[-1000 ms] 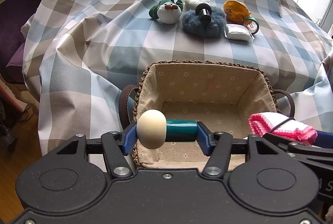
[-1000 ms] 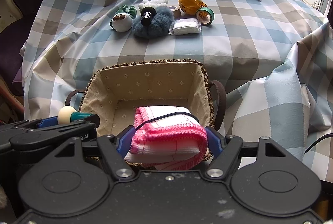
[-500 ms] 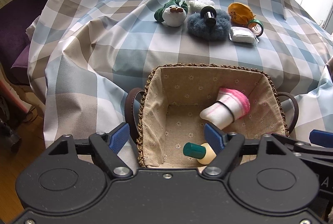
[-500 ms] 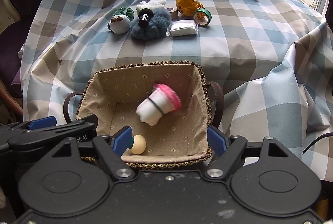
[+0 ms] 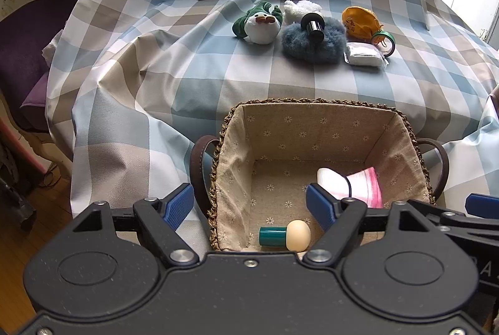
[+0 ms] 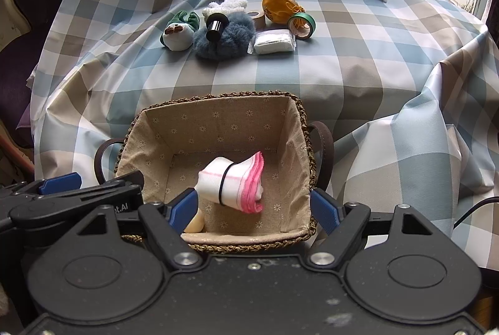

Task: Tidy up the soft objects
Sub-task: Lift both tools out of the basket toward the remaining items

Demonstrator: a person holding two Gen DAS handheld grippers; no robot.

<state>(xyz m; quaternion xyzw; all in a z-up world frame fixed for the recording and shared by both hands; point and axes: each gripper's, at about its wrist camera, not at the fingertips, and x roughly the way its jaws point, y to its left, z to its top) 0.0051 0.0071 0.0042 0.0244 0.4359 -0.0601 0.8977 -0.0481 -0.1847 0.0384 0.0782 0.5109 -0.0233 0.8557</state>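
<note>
A lined wicker basket [image 5: 318, 120] [image 6: 218, 110] stands at the near edge of the checked cloth. In it lie a rolled pink and white towel [image 5: 358, 184] [image 6: 237, 184] and a cream sponge with a teal handle [image 5: 285, 236]; the right wrist view shows only its cream tip [image 6: 195, 224]. My left gripper [image 5: 251, 205] is open and empty over the basket's near left corner. My right gripper [image 6: 254, 207] is open and empty over the basket's near rim. Farther back lie a green and white plush [image 5: 260, 23], a blue fluffy ball [image 5: 312, 43] and a white fluffy piece [image 5: 301, 7].
A black cylinder [image 5: 313, 28] rests on the blue ball. A yellow pouch [image 5: 358, 21], a green tape roll [image 5: 385, 39], a white packet [image 5: 365, 54] and a brown tape roll [image 6: 257, 17] lie at the back right. A purple chair [image 5: 18, 32] stands left.
Both grippers opened and dropped their loads into the basket. The towel settled at the right of the basket floor and the sponge at the near side. Both grippers drew back a little.
</note>
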